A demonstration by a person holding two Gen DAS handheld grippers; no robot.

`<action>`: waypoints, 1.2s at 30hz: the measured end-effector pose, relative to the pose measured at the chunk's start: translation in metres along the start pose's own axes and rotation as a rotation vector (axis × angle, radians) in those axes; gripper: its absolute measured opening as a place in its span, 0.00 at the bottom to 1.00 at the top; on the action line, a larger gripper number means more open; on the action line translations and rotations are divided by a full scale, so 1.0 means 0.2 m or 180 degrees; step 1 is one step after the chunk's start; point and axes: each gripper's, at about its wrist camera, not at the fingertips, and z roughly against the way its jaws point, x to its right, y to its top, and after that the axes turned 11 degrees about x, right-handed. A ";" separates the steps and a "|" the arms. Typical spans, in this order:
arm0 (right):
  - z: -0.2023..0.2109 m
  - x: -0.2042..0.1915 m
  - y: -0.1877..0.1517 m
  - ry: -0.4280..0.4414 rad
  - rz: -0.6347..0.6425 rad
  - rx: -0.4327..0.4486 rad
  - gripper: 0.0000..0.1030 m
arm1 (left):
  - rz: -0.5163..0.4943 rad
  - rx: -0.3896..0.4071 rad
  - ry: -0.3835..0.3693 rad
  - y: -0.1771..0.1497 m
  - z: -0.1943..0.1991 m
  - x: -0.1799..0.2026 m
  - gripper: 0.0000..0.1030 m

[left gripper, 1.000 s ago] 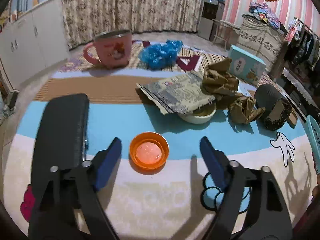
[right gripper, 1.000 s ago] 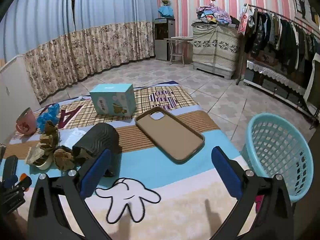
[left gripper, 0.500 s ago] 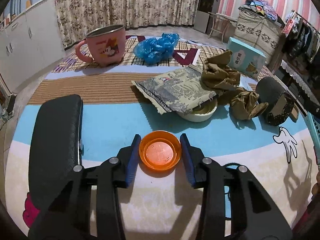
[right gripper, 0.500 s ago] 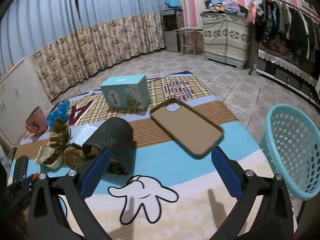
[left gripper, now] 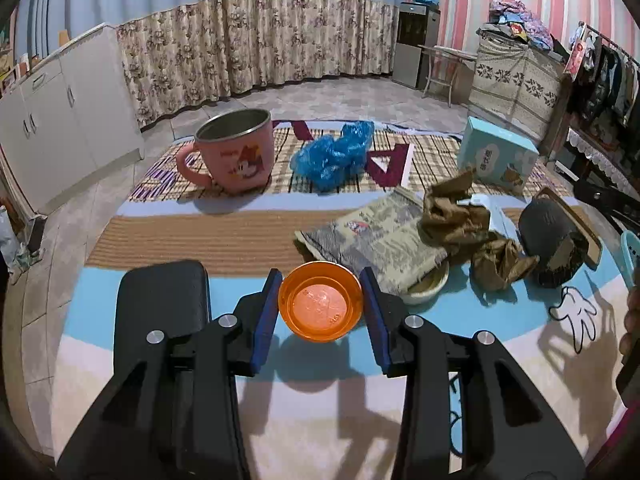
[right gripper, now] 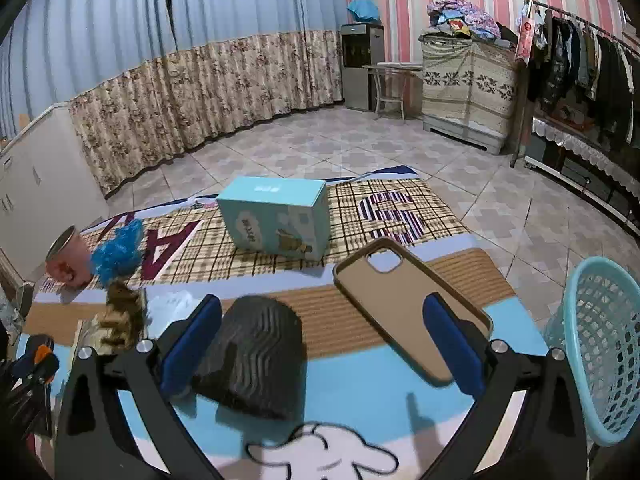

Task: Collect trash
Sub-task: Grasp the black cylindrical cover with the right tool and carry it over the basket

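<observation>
My left gripper [left gripper: 320,304] is shut on an orange plastic lid [left gripper: 320,301] and holds it above the blue and white mat, with its shadow below. Beyond it lie a printed paper wrapper [left gripper: 380,240] over a small white dish [left gripper: 426,286], crumpled brown paper [left gripper: 456,212] and a blue plastic bag [left gripper: 334,156]. My right gripper [right gripper: 320,344] is open and empty above the mat, with a black ribbed roll [right gripper: 256,356] by its left finger. A light blue mesh basket [right gripper: 600,344] stands at the right edge.
A pink mug [left gripper: 234,152] stands at the back left. A black case [left gripper: 160,304] lies left of my left gripper. A teal box [right gripper: 280,220] and a brown phone case [right gripper: 408,308] lie on the mat. Tiled floor surrounds the mat.
My left gripper closed on the orange lid and lifted it off the mat. My right gripper moved forward and lower toward the black roll and phone case, still open.
</observation>
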 end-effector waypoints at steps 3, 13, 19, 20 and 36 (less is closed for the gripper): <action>-0.04 -0.01 -0.01 0.0034 -0.0001 -0.0064 0.96 | 0.0024 0.0034 -0.0025 0.02 0.00 0.00 0.38; -0.11 -0.11 -0.12 0.0146 0.0226 -0.0329 0.95 | -0.0053 0.0064 -0.0032 0.03 0.02 0.04 0.38; -0.08 -0.14 -0.17 0.0252 0.0335 -0.0369 0.91 | -0.0056 0.0101 0.0010 0.05 0.08 0.03 0.38; -0.07 -0.14 -0.17 0.0283 0.0334 -0.0378 0.86 | -0.0062 0.0102 0.0016 0.06 0.09 0.03 0.38; 0.21 0.07 -0.09 0.0453 0.0207 0.0013 0.60 | -0.0148 0.0185 0.0052 0.14 0.19 0.24 0.38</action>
